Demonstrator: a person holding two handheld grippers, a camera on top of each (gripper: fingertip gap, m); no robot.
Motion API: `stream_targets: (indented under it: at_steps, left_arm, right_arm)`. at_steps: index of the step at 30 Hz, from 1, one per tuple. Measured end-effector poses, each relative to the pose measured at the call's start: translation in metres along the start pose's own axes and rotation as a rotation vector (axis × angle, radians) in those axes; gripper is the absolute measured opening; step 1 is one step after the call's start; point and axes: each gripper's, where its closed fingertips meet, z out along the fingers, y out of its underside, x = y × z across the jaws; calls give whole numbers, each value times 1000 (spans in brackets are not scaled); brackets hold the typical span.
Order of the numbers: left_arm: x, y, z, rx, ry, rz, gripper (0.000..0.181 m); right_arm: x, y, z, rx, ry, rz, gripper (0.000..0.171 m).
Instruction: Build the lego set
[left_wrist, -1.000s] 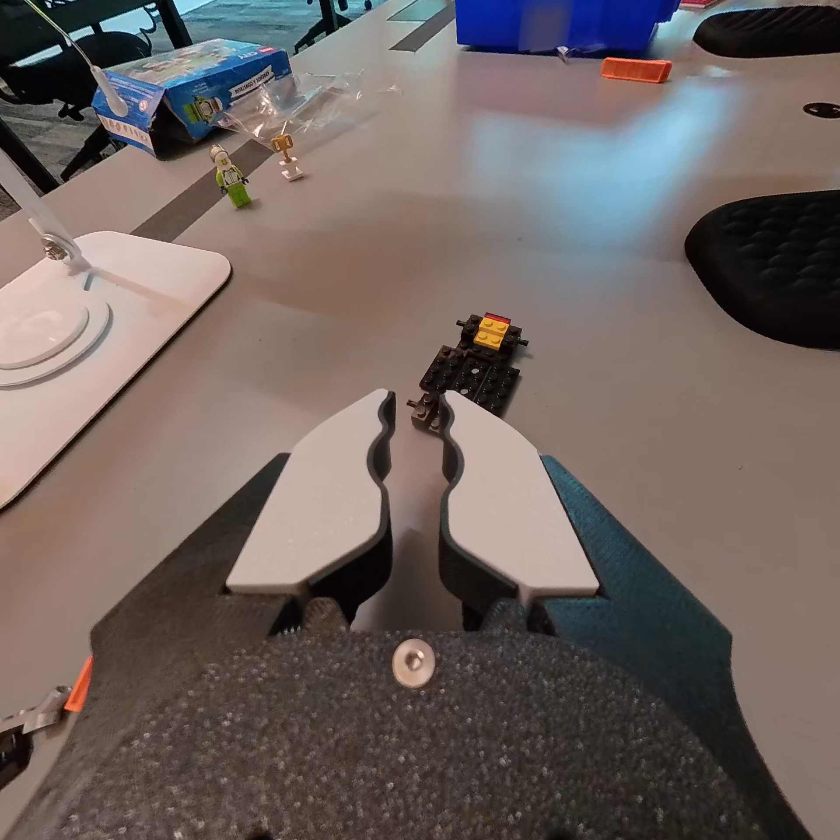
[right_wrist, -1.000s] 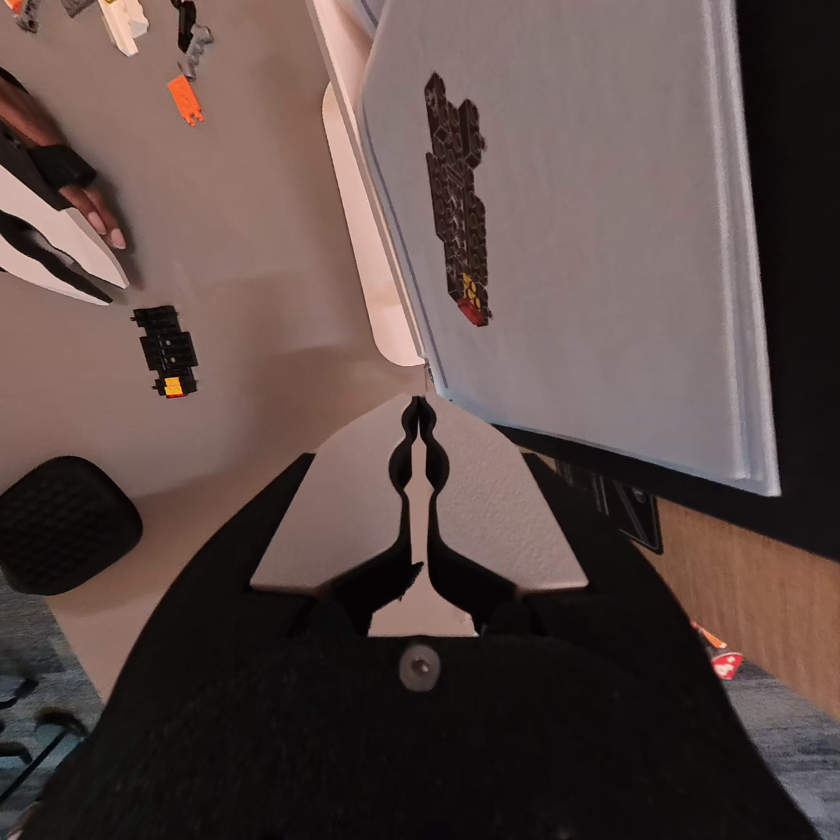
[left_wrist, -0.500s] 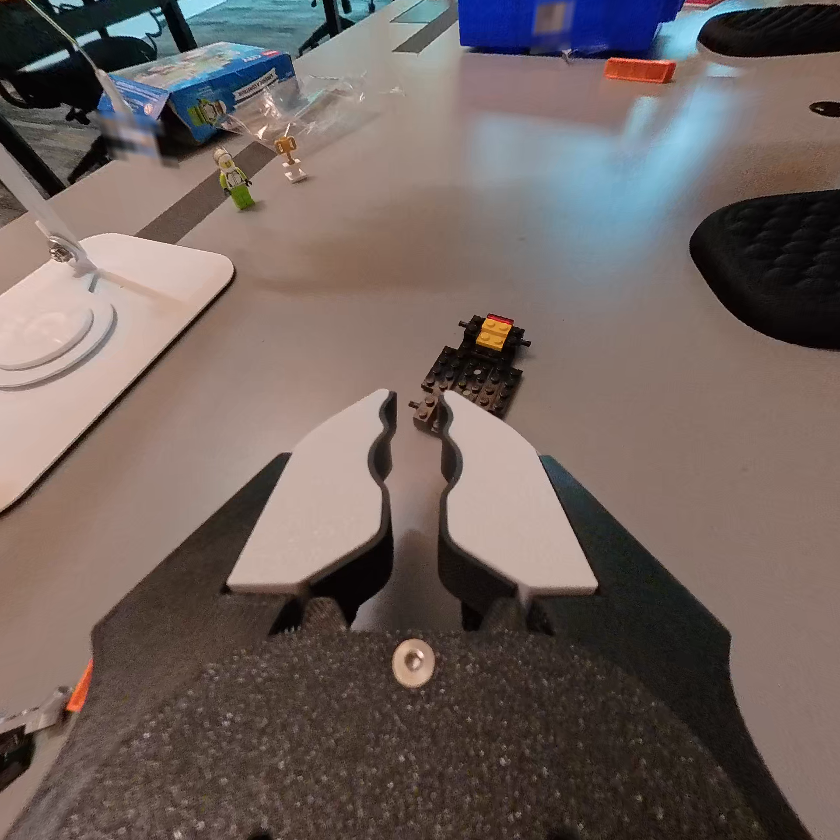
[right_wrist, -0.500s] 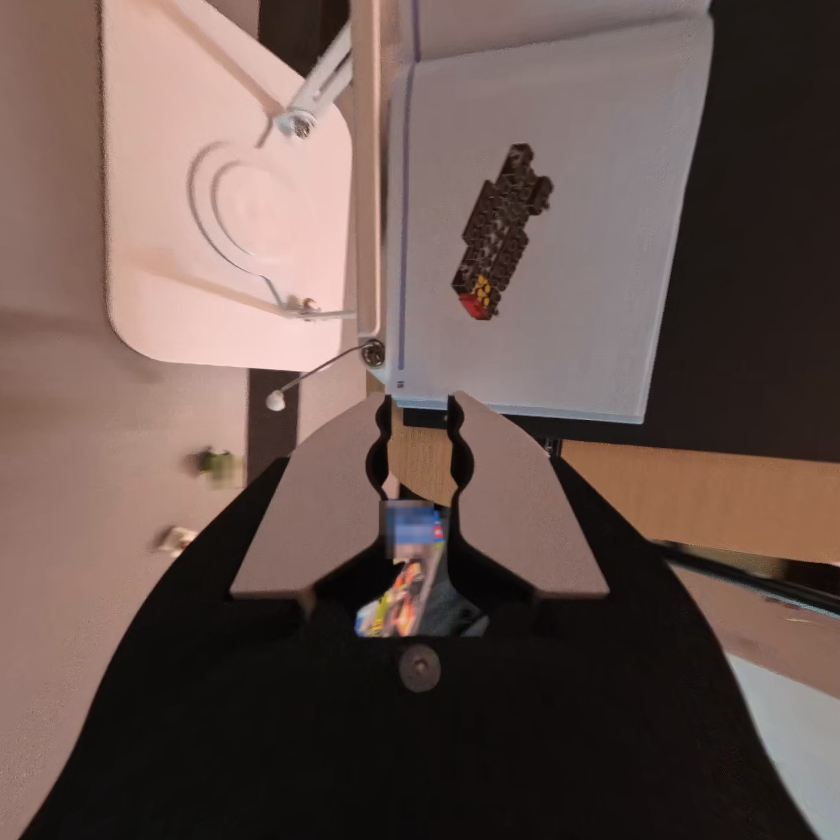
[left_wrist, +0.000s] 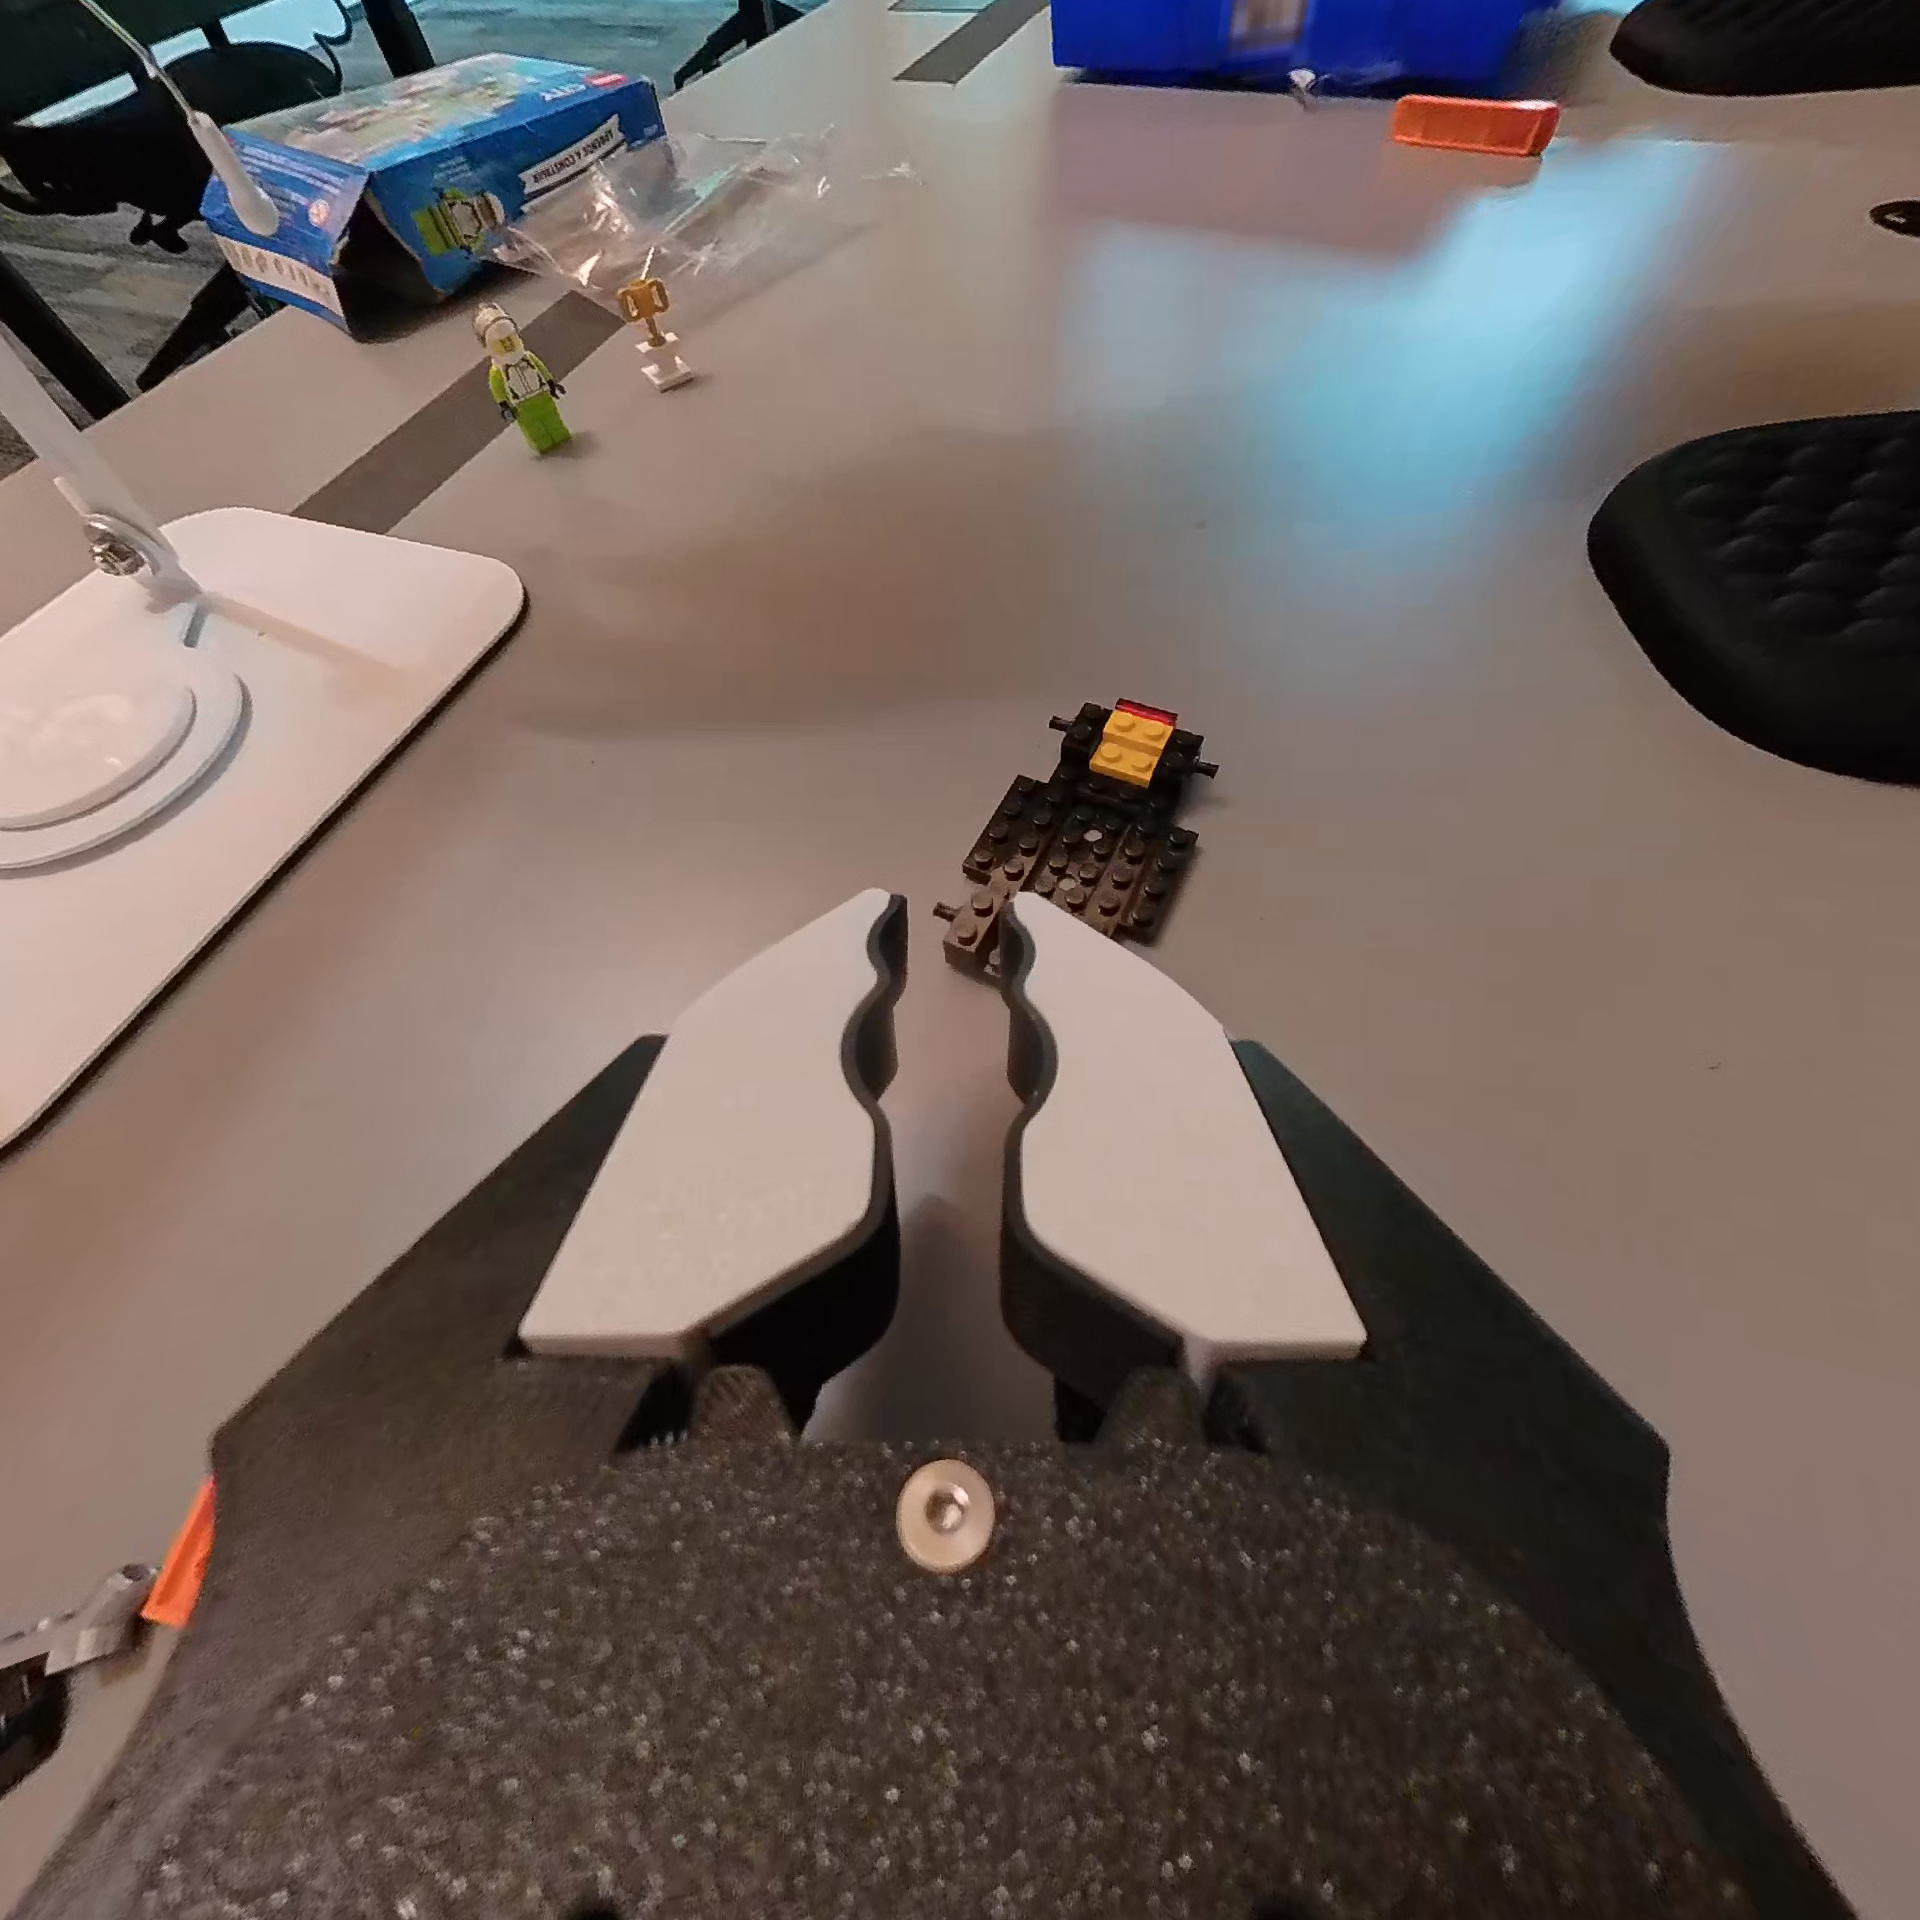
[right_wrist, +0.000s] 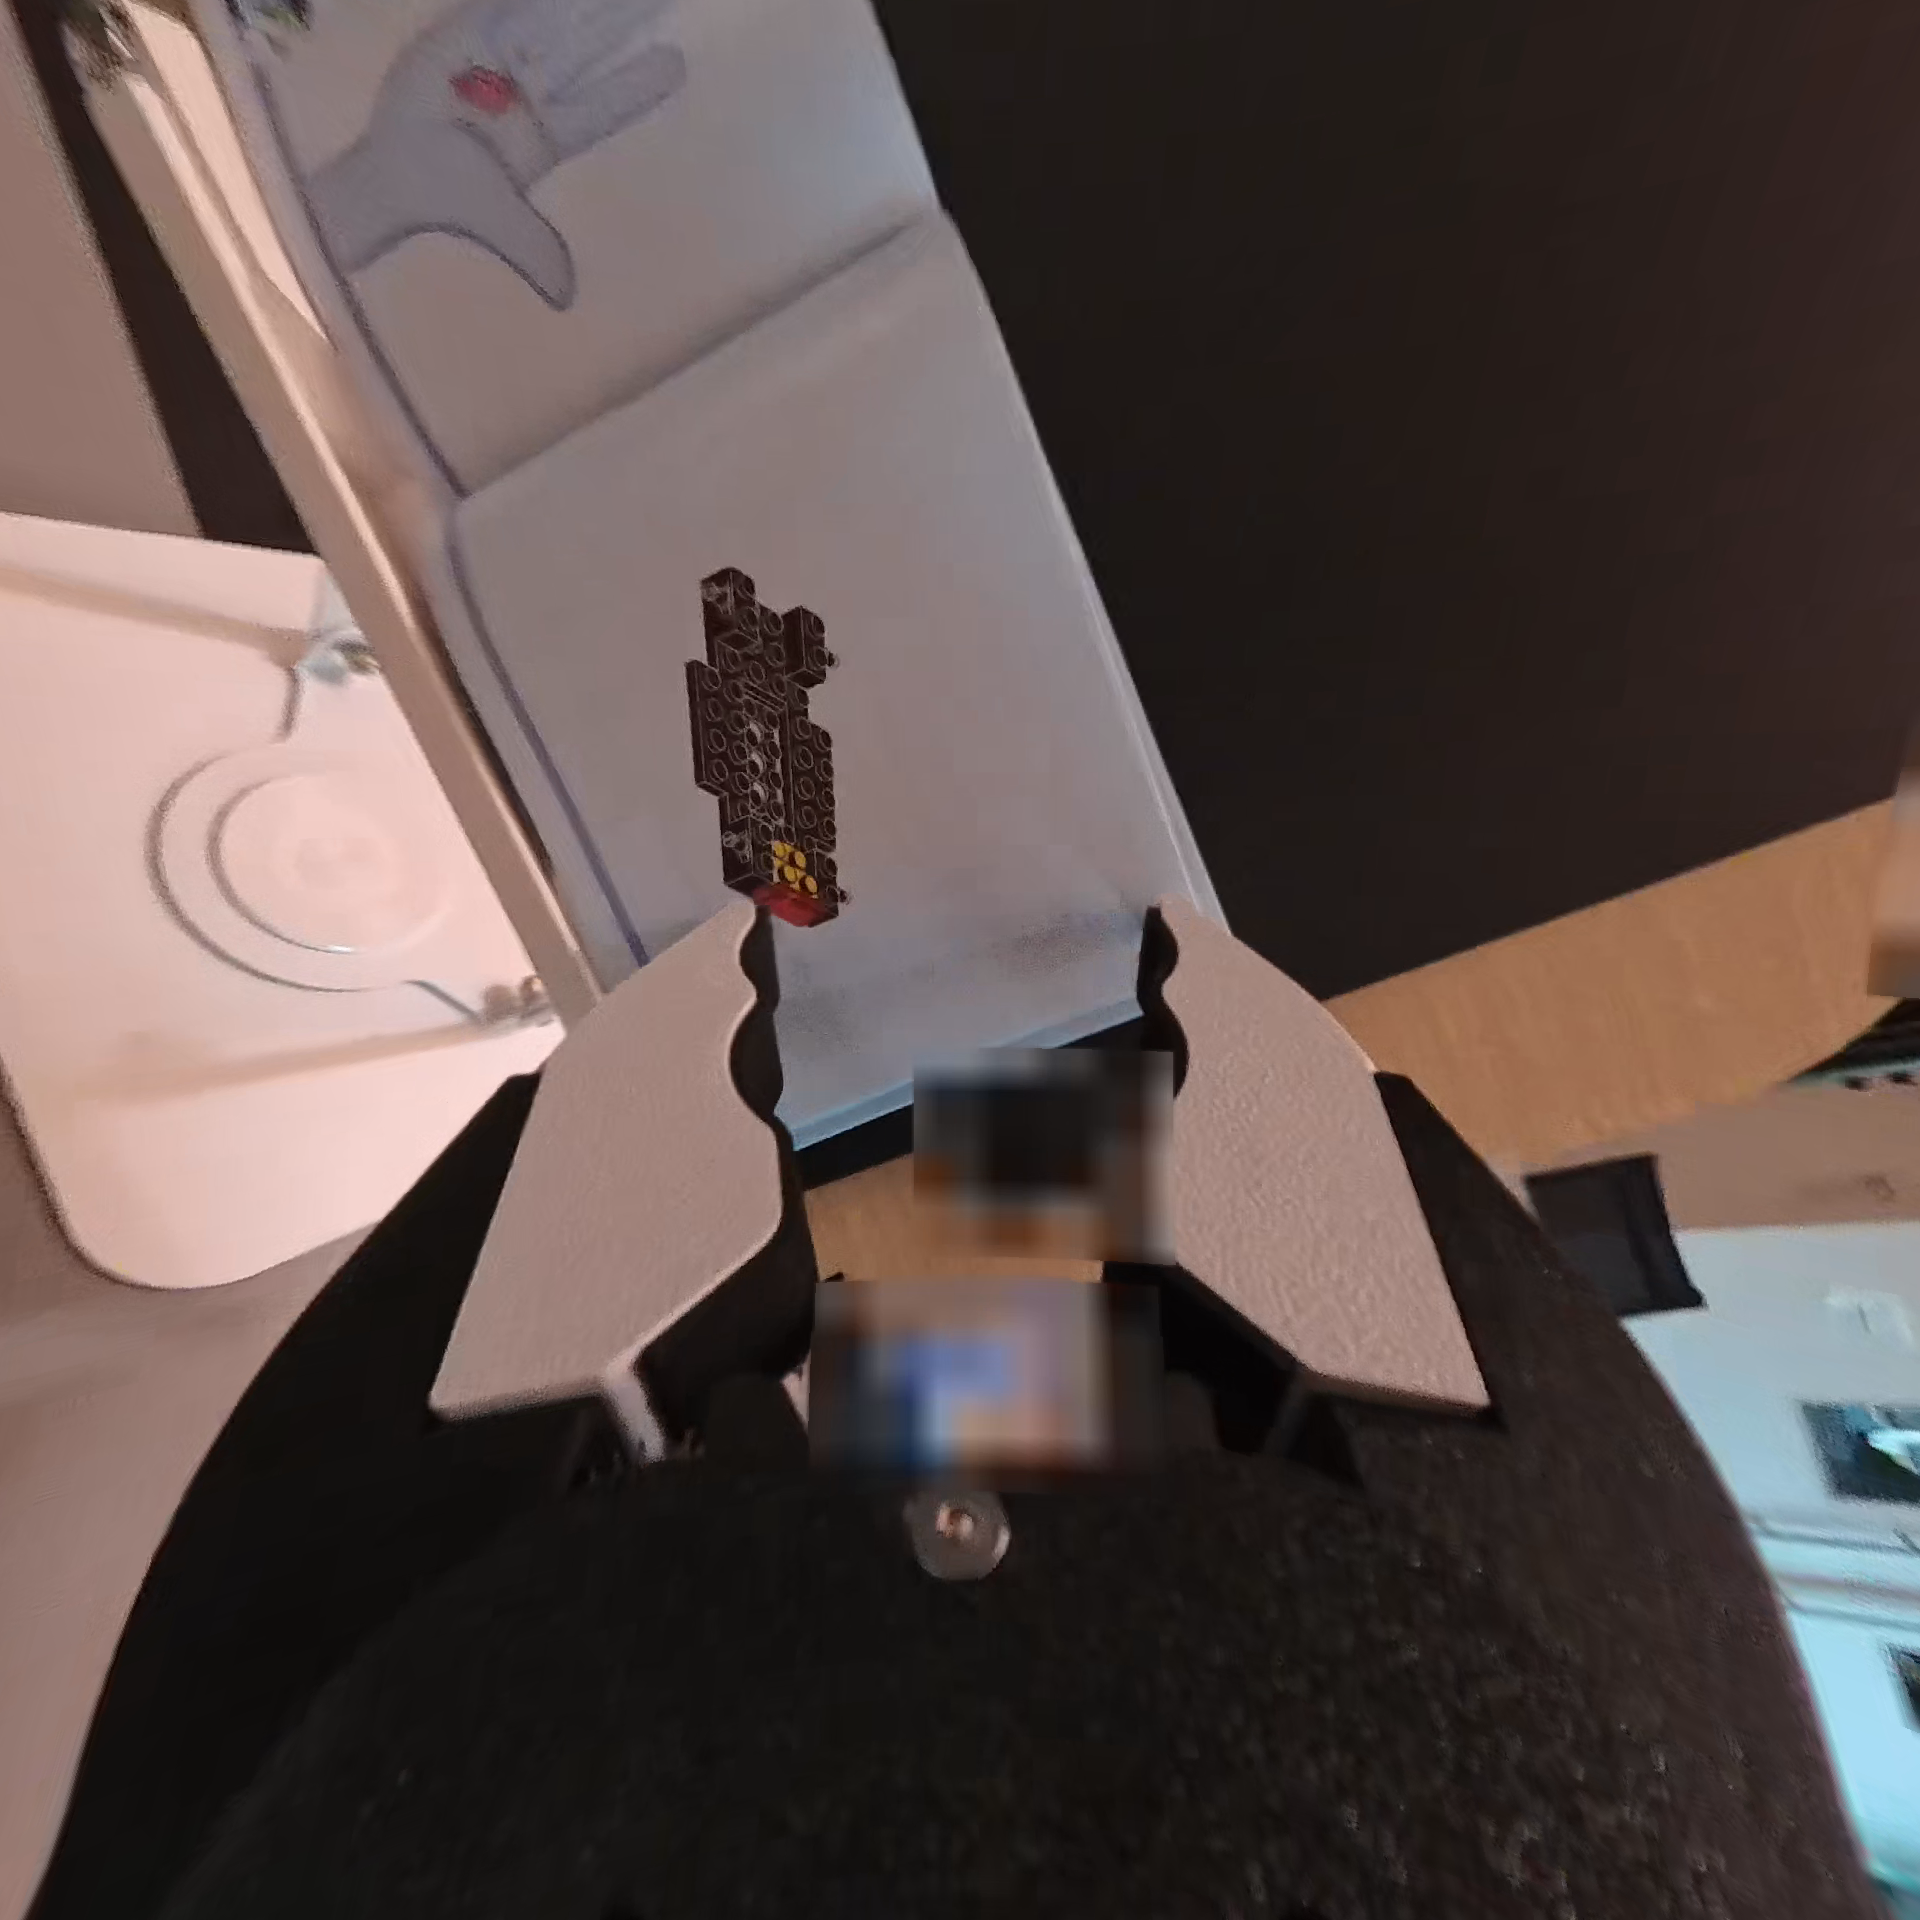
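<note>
1. The black lego chassis (left_wrist: 1091, 831) lies where it did on the grey table (left_wrist: 1039, 499), just beyond the left gripper (left_wrist: 954, 920), whose fingers keep a narrow gap, holding nothing.
2. The right gripper (right_wrist: 948, 925) has spread wide before the instruction booklet (right_wrist: 831, 540), pinching nothing.
3. One minifigure (left_wrist: 525, 379), one trophy (left_wrist: 655, 332), one blue box (left_wrist: 436, 187) stand well beyond; nothing blocks the chassis.
</note>
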Motion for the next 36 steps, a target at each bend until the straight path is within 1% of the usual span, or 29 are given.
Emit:
stream_targets:
  at_steps: [2, 4, 7, 13, 15, 16, 18, 20, 21, 27, 31, 34, 36]
  left_arm:
    - [1, 0, -1, 2, -1, 6, 16]
    - [0, -1, -2, 4, -4, 10, 16]
    - [0, -2, -1, 5, 0, 7, 16]
    - [1, -1, 0, 0, 1, 11, 16]
    - [1, -2, -1, 1, -1, 10, 16]
    - [1, -2, -1, 2, 0, 9, 16]
    - [0, -2, 0, 1, 1, 6, 16]
    - [1, -1, 0, -3, 4, 7, 16]
    - [1, -1, 1, -4, 5, 9, 16]
    - [3, -3, 0, 0, 0, 23, 16]
    - [4, -3, 1, -4, 5, 28, 16]
    - [4, -3, 1, -5, 5, 30, 16]
    - [4, -3, 1, -4, 6, 30, 16]
  right_arm:
    - [1, 1, 5, -7, 55, -40, 60]
    - [-2, 2, 8, -17, 74, -56, 53]
    - [-13, 1, 9, -14, 80, -95, 30]
    - [-24, 3, 9, -8, 39, -20, 0]
    - [-20, 1, 7, -4, 55, 5, 1]
    - [-17, -2, 6, 2, 61, 19, 11]
    - [-11, -6, 3, 3, 62, 65, 42]
    - [-4, -8, 4, -9, 65, 101, 59]
    - [-2, -7, 6, -22, 63, 110, 61]
    - [5, -5, 13, -66, 117, 98, 51]
    - [2, -5, 13, -52, 125, 90, 38]
    - [0, -4, 13, -44, 133, 89, 19]
    - [-1, -3, 14, -41, 133, 100, 13]
